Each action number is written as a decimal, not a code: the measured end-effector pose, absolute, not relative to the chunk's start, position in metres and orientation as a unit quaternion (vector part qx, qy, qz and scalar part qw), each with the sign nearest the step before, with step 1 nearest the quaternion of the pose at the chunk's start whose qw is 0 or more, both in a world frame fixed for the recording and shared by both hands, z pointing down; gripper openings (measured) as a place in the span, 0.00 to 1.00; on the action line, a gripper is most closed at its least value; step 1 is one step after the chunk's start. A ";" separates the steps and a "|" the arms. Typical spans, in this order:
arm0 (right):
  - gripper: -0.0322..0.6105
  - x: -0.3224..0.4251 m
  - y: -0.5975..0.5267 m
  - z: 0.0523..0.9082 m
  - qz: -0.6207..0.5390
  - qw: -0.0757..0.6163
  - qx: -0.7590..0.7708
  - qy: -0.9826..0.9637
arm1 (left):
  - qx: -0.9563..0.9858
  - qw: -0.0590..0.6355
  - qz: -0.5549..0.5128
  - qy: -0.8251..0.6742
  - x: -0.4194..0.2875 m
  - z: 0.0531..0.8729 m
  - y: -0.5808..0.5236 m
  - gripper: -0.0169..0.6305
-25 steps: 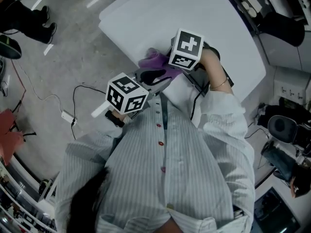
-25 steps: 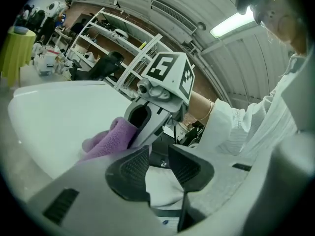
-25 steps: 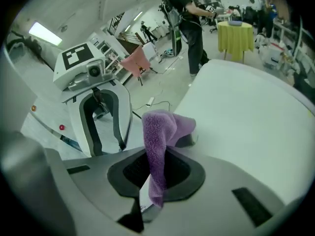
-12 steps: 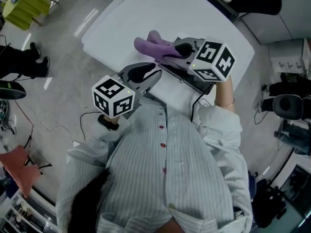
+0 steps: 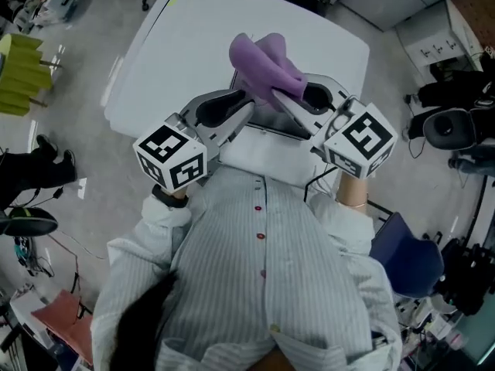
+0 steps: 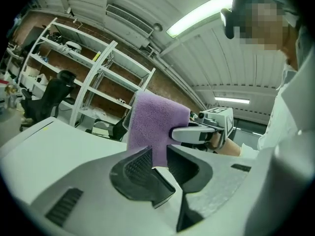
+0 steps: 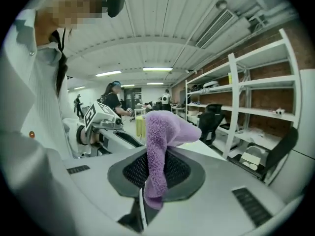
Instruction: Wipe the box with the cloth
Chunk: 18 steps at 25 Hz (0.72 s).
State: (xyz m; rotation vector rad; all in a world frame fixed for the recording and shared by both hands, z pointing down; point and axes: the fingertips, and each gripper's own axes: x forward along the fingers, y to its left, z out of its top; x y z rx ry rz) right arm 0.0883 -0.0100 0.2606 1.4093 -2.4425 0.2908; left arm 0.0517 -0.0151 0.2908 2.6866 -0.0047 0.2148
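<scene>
Cloth (image 5: 267, 68): purple, raised over the surface (image 5: 193, 45), clamped in the right tool (image 5: 290, 99).
Left tool (image 6: 158, 154): jaws apart, just been closing; the cloth's edge hangs at its tips, unpressed.
Box (image 5: 263, 157): white, on the surface's near edge; contents hidden.

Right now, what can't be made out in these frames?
Box: head view, likely the white slab under the grippers; they cover its far edge.
Left gripper: jaws apart, just been closing; the left gripper view cannot show whether the cloth is between them or beyond.
Right gripper: shut on the cloth, which covers its pads in its own view.
</scene>
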 end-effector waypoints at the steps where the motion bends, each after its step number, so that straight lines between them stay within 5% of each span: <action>1: 0.13 0.095 -0.006 0.258 0.099 0.146 0.509 -0.843 | 0.973 0.217 0.074 0.008 0.058 0.286 -0.015 0.18; 18: 0.13 0.158 0.042 0.246 0.097 0.061 0.644 -0.756 | 0.986 0.148 0.049 0.065 0.127 0.246 -0.004 0.04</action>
